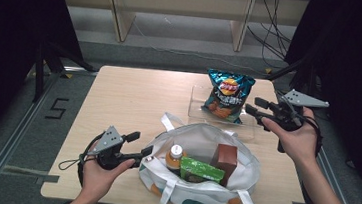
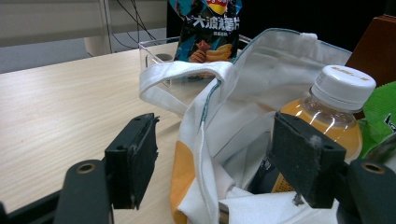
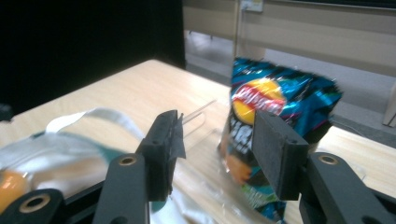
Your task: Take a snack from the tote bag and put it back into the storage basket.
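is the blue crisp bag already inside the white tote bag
No, the blue foil crisp bag stands in the clear plastic tray on the table, beyond the white cloth tote bag, with the right gripper beside it.

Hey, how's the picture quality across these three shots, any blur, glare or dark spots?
High view: even light on the table, dark at both sides, fairly sharp. Left gripper view: crisp on the bag and bottle, with small highlights on the bottle. Right gripper view: soft and smeared, the chip bag and white bag blurred, background black at upper left.
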The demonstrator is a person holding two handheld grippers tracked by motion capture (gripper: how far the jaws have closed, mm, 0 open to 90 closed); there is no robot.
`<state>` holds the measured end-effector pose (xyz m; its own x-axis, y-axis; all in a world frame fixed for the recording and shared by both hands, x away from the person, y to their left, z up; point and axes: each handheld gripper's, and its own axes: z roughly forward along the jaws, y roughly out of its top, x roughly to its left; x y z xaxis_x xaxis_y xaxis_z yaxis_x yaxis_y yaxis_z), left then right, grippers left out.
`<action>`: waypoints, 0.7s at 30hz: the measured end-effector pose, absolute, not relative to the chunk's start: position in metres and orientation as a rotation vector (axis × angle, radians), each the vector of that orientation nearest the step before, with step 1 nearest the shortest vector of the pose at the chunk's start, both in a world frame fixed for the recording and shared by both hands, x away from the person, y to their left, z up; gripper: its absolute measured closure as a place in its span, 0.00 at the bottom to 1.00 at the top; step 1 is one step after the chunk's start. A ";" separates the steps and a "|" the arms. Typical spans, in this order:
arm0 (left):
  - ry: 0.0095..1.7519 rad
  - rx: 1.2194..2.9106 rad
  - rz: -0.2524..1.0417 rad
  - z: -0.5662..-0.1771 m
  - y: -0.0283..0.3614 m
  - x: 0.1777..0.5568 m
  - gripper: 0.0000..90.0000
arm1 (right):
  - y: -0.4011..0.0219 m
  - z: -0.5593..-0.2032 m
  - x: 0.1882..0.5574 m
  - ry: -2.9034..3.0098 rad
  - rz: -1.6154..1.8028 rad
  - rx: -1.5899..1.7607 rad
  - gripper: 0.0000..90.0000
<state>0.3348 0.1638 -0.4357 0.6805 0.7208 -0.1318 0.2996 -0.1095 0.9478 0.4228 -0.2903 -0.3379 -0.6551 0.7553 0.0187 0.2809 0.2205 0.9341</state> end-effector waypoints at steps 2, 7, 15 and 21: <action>0.826 1.699 0.438 -0.436 0.163 0.335 0.34 | -0.290 -0.340 0.418 2.086 1.434 0.914 0.58; 0.829 1.697 0.435 -0.436 0.163 0.335 0.34 | -0.287 -0.344 0.403 2.099 1.465 0.936 0.57; 0.826 1.695 0.427 -0.437 0.163 0.336 0.34 | -0.286 -0.347 0.381 2.130 1.510 0.948 0.56; 0.831 1.698 0.432 -0.436 0.162 0.337 0.34 | -0.289 -0.348 0.368 2.156 1.532 0.934 0.56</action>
